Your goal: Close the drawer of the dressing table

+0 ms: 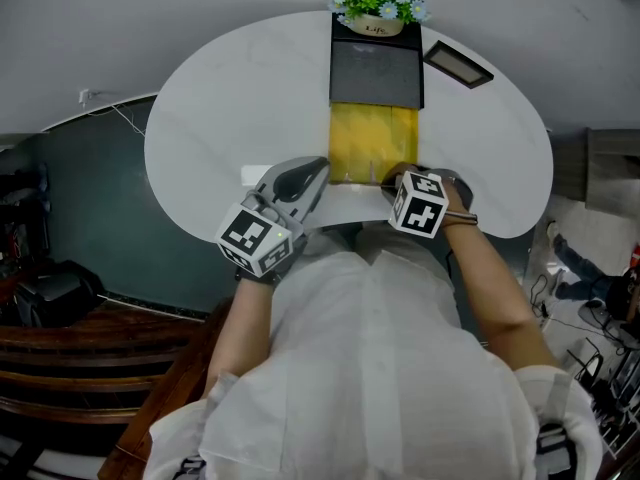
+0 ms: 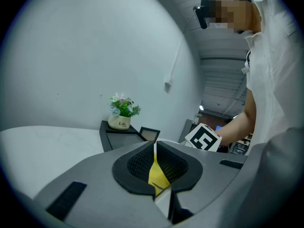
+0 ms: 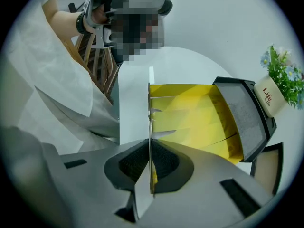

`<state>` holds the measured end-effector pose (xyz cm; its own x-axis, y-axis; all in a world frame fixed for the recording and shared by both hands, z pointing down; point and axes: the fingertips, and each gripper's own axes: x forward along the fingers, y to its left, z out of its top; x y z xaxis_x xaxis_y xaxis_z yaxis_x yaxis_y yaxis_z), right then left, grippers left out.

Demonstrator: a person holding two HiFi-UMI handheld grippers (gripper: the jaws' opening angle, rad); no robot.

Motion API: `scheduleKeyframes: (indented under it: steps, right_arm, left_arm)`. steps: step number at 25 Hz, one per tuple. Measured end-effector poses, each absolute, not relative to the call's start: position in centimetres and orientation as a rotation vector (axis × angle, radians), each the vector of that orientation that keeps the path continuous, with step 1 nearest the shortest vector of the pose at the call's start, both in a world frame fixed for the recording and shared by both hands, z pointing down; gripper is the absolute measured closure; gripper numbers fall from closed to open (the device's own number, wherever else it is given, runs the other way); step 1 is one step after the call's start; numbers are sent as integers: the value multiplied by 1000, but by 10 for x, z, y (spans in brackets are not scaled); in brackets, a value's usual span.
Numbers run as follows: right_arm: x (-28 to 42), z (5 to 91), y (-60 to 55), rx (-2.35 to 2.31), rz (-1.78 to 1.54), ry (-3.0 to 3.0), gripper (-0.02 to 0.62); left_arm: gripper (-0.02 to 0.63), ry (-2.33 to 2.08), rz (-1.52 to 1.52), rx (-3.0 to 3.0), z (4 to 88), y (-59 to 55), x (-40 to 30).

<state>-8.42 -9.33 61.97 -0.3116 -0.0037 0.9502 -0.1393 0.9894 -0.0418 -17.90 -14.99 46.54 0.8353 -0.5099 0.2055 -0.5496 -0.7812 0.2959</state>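
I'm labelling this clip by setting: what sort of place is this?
Likely a dressing corner staged in a workroom: a white dressing table with its drawer open, a flower pot, and a loose cable on the bare wall.

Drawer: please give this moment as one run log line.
drawer: open | right gripper: shut on its front edge | left gripper: shut, at drawer's left corner

**Right gripper view.** Your right gripper [image 3: 151, 170] points steeply down at the open drawer [image 3: 190, 120]. Its fingers [image 3: 133, 163] are closed on the thin top edge of the white drawer front [image 3: 133, 103]. The drawer's yellow lining is creased. Beyond it, on the white worktop [image 3: 190, 63], are a black box [image 3: 244, 115], a potted plant [image 3: 278, 87] and a small frame [image 3: 267, 167].
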Motion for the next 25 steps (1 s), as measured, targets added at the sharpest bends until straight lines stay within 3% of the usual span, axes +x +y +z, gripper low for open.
scheduleKeyframes:
  steps: [25]
  right_arm:
    - [-71, 615, -161, 265, 33, -1873, 572]
  left_arm:
    - [583, -830, 180, 2654, 467, -157, -182]
